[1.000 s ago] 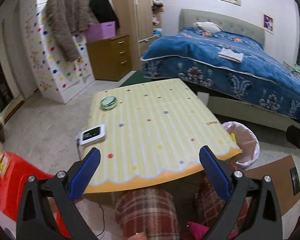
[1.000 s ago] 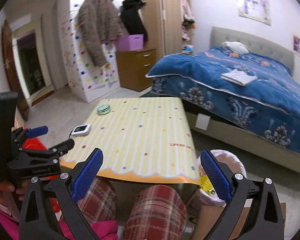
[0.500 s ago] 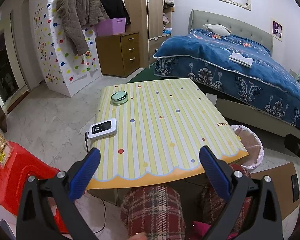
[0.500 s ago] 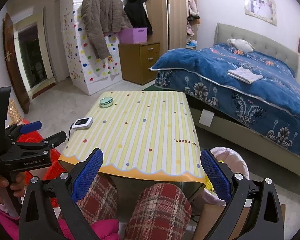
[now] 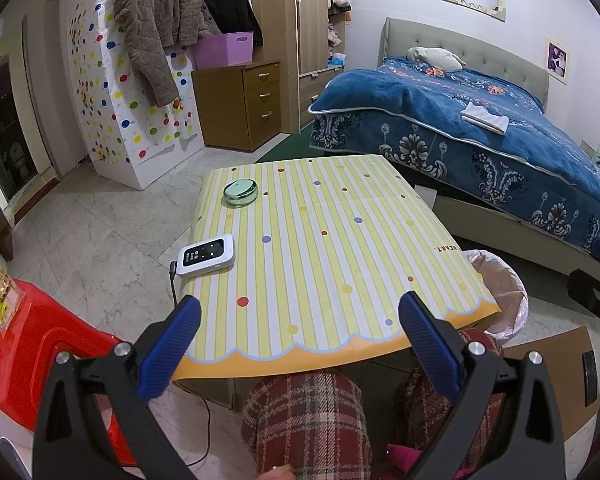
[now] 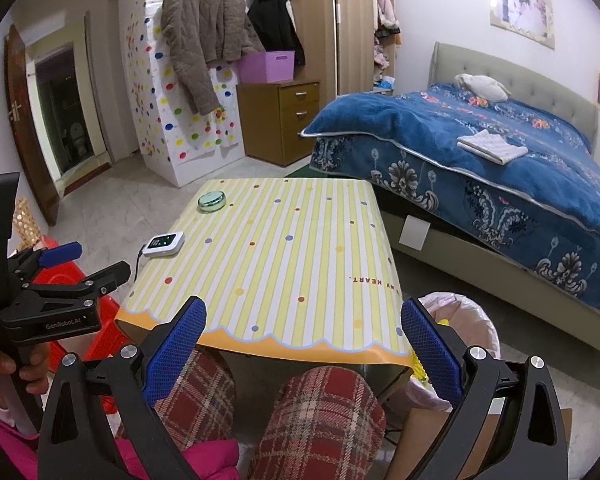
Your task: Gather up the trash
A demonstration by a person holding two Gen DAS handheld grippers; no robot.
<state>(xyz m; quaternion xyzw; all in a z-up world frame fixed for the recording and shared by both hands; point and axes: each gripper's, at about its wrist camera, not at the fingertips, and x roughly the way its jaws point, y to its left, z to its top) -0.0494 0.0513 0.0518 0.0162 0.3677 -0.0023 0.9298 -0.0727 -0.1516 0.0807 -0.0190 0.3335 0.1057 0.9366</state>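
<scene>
A trash bin with a pink liner [image 5: 504, 280] stands on the floor at the right of the low table [image 5: 320, 248]; it also shows in the right wrist view [image 6: 464, 320] with something yellow inside. My left gripper [image 5: 296, 328] is open and empty, held above the table's near edge. My right gripper [image 6: 300, 332] is open and empty, also above the near edge. No loose trash shows on the table. The left gripper also shows in the right wrist view [image 6: 76, 264].
On the striped tablecloth lie a round green tin [image 5: 241, 191] and a white device with a cable [image 5: 208, 255]. A red stool [image 5: 40, 340] stands left, a cardboard box [image 5: 556, 380] right, a bed [image 5: 480, 128] beyond. The person's plaid-clad knees [image 6: 320, 412] are under the near edge.
Both grippers have risen and tilted so the room and table sit higher and squarer in view. Their jaws stay open and empty.
</scene>
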